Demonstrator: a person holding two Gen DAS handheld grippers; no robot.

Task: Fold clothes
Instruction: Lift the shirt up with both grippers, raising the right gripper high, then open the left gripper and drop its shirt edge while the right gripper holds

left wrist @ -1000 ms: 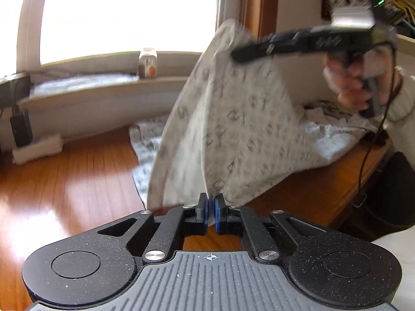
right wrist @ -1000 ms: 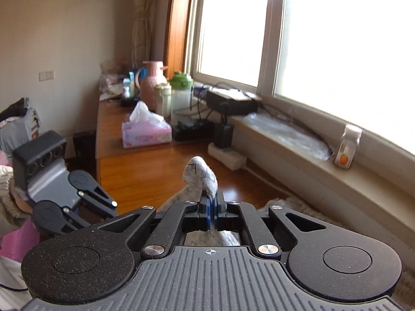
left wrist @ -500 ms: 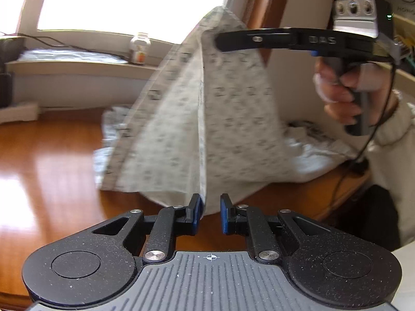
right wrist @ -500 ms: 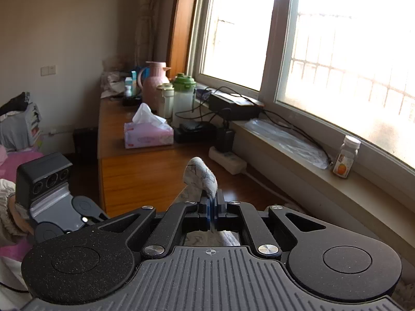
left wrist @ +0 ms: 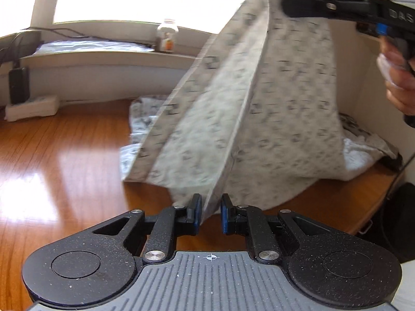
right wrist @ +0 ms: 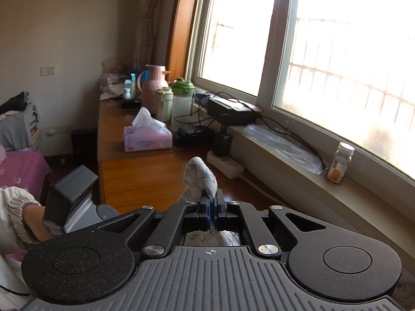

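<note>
1. A patterned grey-white garment (left wrist: pixel 259 108) is held up like a tent above the far right part of the wooden worktop (left wrist: pixel 64 155), with its lower folds resting there.
2. Its peak is clamped by the fully clenched fingers of the right gripper (right wrist: pixel 212 202); a tuft of cloth is seen poking out above them.
3. The fingers of the left gripper (left wrist: pixel 210 213) have just been parted; a hanging fold lies between them, unpressed.
</note>
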